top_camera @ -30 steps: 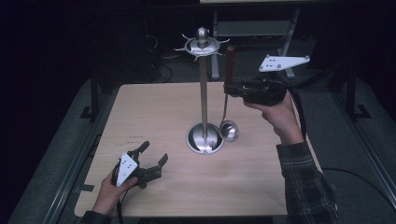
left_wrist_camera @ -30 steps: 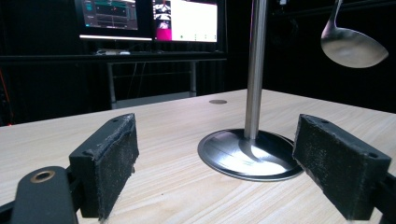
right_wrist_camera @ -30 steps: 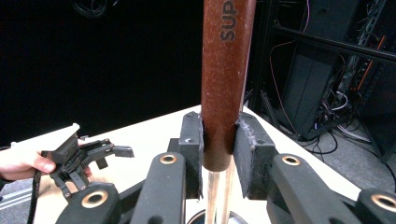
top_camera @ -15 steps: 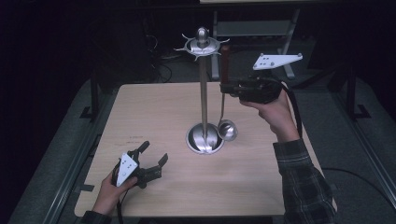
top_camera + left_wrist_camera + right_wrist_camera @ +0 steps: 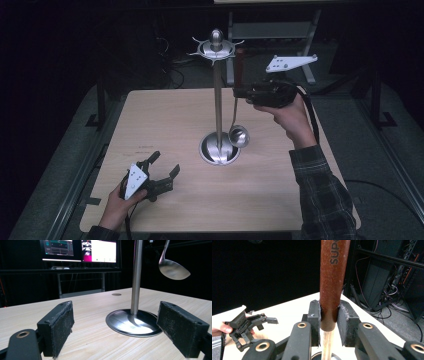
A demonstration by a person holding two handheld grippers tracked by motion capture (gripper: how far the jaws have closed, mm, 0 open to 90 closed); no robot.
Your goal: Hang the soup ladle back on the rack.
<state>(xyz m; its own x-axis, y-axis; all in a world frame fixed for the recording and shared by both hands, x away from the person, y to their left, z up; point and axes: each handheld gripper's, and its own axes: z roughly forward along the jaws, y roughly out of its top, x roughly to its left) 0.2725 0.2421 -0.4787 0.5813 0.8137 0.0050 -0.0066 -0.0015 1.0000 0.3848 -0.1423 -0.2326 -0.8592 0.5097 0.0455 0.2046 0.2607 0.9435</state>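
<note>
Presently, items listed from the table's left to its right.

Left gripper [image 5: 162, 172]: rests low on the wooden table [image 5: 165, 120] near its front left corner, held in the person's left hand [image 5: 117, 202]. Jaws stand wide apart with nothing between them; the left gripper view looks through the gap at the stand's base. Judged parked out of the way while the other hand works.

Utensil stand [image 5: 218, 105]: polished steel post on a round base [image 5: 133, 323], upright at table centre, topped by a knobbed crown of hooks [image 5: 215, 49]. Crown apparently empty.

Ladle [image 5: 238, 135]: steel bowl hanging just right of the post, clear of the table and just above the base; thin shank rising to a reddish-brown handle [image 5: 333, 282]. It hangs vertical, handle top close beside the crown, likely so it can be hooked on or has been lifted off; which, cannot be told.

Right gripper [image 5: 240, 92]: raised beside the stand, level, jaws clamped on the lower end of the ladle's handle, pads [image 5: 314, 317] pressing both sides, leaving the upper end free.
</note>
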